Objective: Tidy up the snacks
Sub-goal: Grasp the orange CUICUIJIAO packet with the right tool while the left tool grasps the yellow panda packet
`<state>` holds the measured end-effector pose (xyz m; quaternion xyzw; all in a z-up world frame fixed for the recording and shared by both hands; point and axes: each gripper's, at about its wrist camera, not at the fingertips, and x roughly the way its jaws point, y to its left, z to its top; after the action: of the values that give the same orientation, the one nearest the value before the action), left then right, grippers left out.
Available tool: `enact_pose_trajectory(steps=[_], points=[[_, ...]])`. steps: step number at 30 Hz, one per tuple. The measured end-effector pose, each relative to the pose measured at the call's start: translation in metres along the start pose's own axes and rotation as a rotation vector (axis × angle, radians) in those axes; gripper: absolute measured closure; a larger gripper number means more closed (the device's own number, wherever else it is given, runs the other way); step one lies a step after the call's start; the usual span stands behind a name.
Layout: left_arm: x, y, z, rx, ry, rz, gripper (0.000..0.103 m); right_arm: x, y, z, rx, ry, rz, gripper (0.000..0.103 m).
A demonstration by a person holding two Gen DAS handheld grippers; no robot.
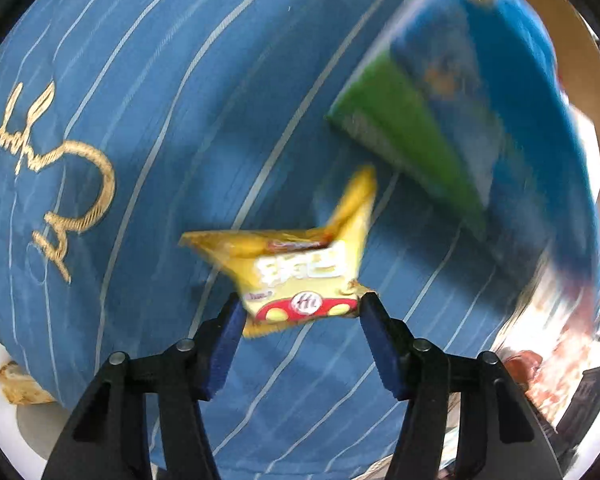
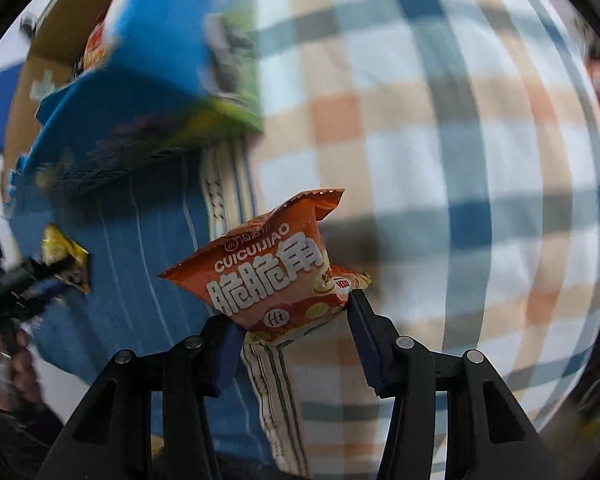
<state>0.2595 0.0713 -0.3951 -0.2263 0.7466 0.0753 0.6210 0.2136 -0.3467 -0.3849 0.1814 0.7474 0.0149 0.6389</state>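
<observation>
A yellow snack packet sits between the blue pads of my left gripper, which is shut on its lower end just above a blue striped cloth. An orange snack packet with white lettering is pinched at its bottom edge by my right gripper, shut on it over the seam between the blue cloth and a plaid cloth. In the right wrist view, the left gripper and its yellow packet show at the far left, blurred.
A blurred blue and green snack box lies at the upper right of the blue cloth, also visible as a box in the right wrist view. Gold embroidery marks the cloth. A hand holds the left gripper.
</observation>
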Motion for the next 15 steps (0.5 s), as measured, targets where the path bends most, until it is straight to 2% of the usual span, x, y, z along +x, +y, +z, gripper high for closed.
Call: enact_pose_trajectory(steps=[2,5,9,11,15], points=[[0.003,0.0,-0.013,0.028,0.003,0.021,0.046,0.0,-0.024,-0.009,0.061,0.003,0.036,0.048],[0.009,0.0,-0.033,0.061,0.002,0.05,0.046,-0.001,-0.057,-0.021,0.157,0.012,0.061,0.04],[0.014,-0.009,-0.054,0.137,-0.019,0.101,0.047,-0.008,-0.088,-0.04,0.23,-0.02,0.027,0.039],[0.015,-0.017,-0.066,0.186,-0.025,0.12,0.047,-0.012,-0.092,-0.049,0.204,-0.052,-0.023,0.039],[0.018,-0.033,-0.089,0.258,-0.026,0.136,0.047,-0.028,-0.066,-0.051,0.084,-0.116,-0.151,0.039]])
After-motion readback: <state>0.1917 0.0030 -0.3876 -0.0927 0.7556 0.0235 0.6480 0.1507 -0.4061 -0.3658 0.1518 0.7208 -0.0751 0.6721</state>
